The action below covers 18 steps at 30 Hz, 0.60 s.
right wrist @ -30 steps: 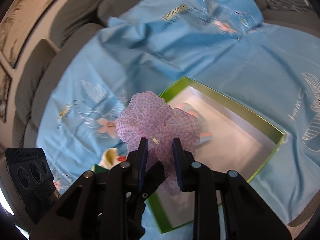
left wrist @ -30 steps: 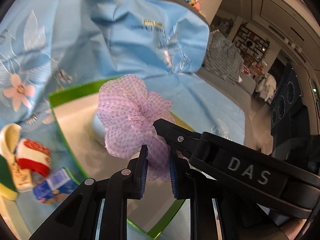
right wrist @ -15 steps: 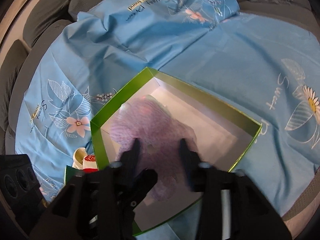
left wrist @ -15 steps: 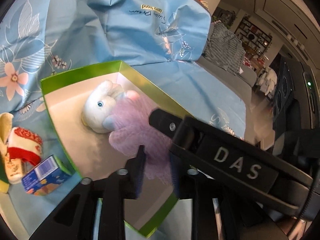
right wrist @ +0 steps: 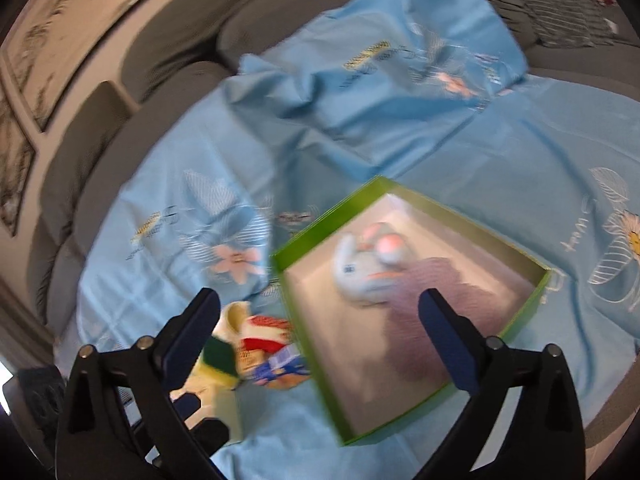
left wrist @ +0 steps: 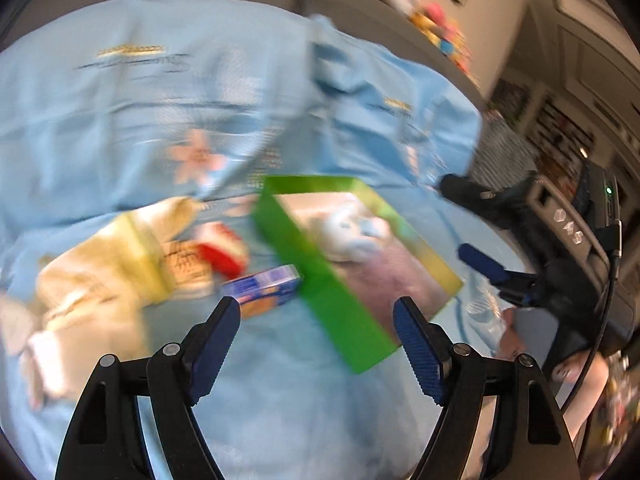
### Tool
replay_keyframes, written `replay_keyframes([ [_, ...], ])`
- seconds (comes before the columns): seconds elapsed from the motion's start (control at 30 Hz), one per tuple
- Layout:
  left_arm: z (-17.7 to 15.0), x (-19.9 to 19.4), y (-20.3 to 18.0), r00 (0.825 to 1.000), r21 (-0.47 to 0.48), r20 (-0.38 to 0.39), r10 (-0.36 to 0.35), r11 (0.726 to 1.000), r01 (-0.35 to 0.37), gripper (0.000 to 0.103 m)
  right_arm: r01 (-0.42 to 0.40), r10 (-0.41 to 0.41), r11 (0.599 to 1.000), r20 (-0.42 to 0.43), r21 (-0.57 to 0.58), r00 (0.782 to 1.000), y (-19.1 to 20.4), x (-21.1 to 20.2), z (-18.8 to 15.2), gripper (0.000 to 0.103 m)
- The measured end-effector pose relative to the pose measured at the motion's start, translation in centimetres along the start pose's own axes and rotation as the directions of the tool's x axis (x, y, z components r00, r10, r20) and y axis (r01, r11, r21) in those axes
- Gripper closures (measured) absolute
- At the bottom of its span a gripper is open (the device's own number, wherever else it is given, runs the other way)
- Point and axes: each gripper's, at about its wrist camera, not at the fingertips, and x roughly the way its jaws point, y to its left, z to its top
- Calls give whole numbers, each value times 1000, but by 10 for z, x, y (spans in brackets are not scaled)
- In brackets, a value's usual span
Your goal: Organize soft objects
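Both sets of fingers have just been opening and stand spread wide with nothing between them: left gripper, right gripper. The purple mesh pouf lies inside the green box, right next to a white plush bunny. The box sits on a light-blue floral sheet, with a little blue carton just outside its wall.

Blue cloth sheet smooth; green box glossy card.
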Motion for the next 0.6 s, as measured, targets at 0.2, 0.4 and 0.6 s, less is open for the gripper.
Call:
replay_keyframes([
  [0.2,-27,-48,61,991,-151,44,124,982,-116,24,-86,84,995,-33,-59,996,48,-1,-13,1],
  [0.4,-71,-81,128,962,-224,36,269,941,-255,24,-150,140,974,-72,-168,988,97,-9,-39,1],
  [0.6,-112,-92,197,933,-368,-13,358,866,-338,24,-249,207,931,-177,-266,962,144,-6,-74,1],
])
